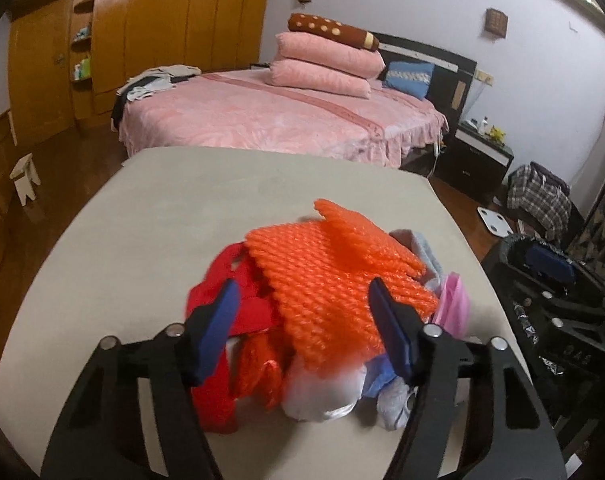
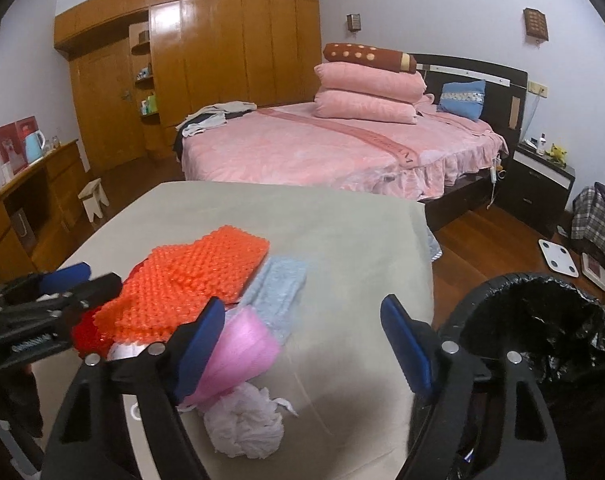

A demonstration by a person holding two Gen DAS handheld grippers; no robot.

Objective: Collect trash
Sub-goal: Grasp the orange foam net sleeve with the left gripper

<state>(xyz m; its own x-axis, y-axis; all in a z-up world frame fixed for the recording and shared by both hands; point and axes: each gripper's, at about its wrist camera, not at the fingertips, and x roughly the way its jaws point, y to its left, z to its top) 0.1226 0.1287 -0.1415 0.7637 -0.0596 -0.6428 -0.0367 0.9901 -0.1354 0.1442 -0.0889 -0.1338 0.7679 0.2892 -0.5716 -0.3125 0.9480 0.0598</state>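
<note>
A pile of trash lies on the beige table (image 1: 142,216): orange foam netting (image 1: 322,280) on top, red plastic bags (image 1: 218,396), a white bag (image 1: 322,392), a pink bag (image 1: 454,304) and a pale blue piece (image 2: 278,288). My left gripper (image 1: 302,320) is open, its blue fingers either side of the orange netting, just above the pile. My right gripper (image 2: 302,340) is open and empty over the table's right part, with the pink bag (image 2: 238,352) and a white crumpled bag (image 2: 246,420) by its left finger. A black-lined trash bin (image 2: 534,320) stands right of the table.
A pink bed (image 2: 302,148) with stacked pillows stands beyond the table. A small white stool (image 2: 94,196) and wooden cabinets (image 2: 26,200) are at left. A nightstand (image 2: 542,176), a checked bag (image 2: 598,216) and a scale (image 2: 558,256) are on the right floor.
</note>
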